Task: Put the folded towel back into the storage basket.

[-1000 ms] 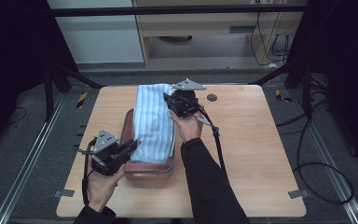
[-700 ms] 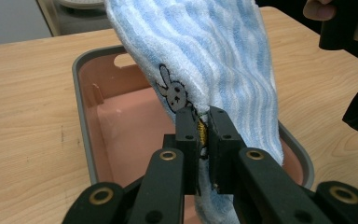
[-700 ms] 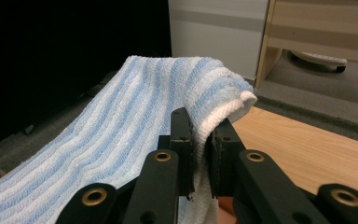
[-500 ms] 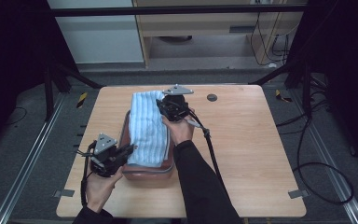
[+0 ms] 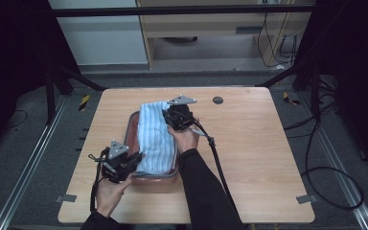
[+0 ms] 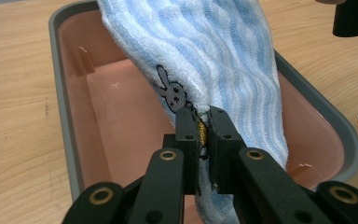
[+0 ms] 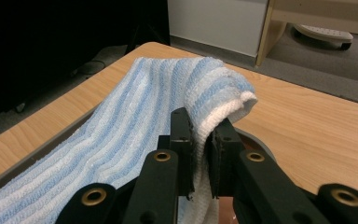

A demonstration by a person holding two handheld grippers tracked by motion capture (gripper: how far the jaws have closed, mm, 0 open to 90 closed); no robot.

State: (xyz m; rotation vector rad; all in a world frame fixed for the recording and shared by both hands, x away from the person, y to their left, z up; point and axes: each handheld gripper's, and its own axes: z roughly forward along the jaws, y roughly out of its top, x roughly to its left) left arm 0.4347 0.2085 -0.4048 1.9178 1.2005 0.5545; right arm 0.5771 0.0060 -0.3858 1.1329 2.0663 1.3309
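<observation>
High view: a blue-striped towel [image 5: 155, 139] lies stretched lengthwise over a pink tub [image 5: 133, 125] at the middle of the table [image 5: 268, 143], with the left gripper [image 5: 133, 160] at its near end and the right gripper [image 5: 168, 117] at its far end. The work looks like laying the towel into the tub, and I judge it about half done: the cloth is over the tub, but both ends are held up and nothing has been let go. What is left is to lower the ends, release and draw the hands away. Left gripper view: the jaws are nearly closed, pinching the towel's near edge just below a small stitched rabbit [image 6: 173, 93]; this view also shows the tub's bare pink floor under the hanging cloth, so the towel does not yet rest on the bottom there. Right gripper view: the jaws are narrow and clamp a folded far corner of the towel, which bulges above them, and the cloth slopes away to the left along the tub's grey rim.
</observation>
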